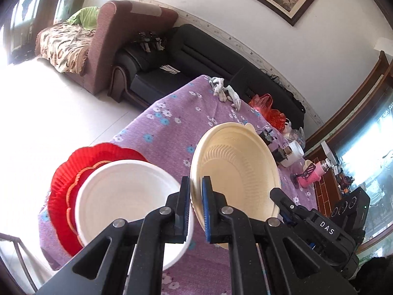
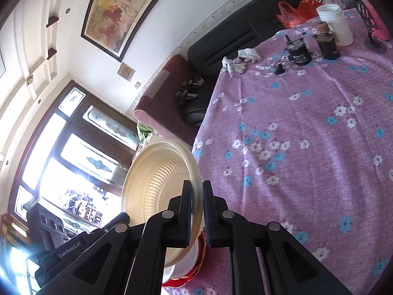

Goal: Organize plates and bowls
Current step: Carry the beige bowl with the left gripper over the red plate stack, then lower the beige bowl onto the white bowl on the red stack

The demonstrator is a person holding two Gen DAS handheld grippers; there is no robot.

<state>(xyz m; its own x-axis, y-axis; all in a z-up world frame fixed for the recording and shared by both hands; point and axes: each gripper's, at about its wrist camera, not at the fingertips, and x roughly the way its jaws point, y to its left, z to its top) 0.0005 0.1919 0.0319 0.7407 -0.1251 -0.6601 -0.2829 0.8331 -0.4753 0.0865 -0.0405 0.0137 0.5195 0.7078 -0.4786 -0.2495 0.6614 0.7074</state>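
A cream ribbed bowl (image 1: 235, 167) hangs tilted above the purple table, held by its rim from two sides. My left gripper (image 1: 196, 184) is shut on its near-left rim. My right gripper (image 2: 197, 189) is shut on the opposite rim of the same cream bowl (image 2: 157, 184), and shows in the left wrist view as a black body (image 1: 319, 223) at the bowl's right edge. Below and to the left, a white bowl (image 1: 122, 196) sits on a red fluted plate (image 1: 63, 184) at the table's corner. The red plate (image 2: 181, 279) peeks out under the cream bowl in the right wrist view.
The table's floral cloth (image 2: 307, 147) carries a white jar (image 2: 335, 24), two dark jars (image 2: 298, 51), white gloves (image 2: 242, 60), a red bag (image 1: 269, 109) and a pink bottle (image 1: 312, 174) along its far side. A black sofa (image 1: 196, 56) and maroon armchair (image 1: 103, 49) stand beyond.
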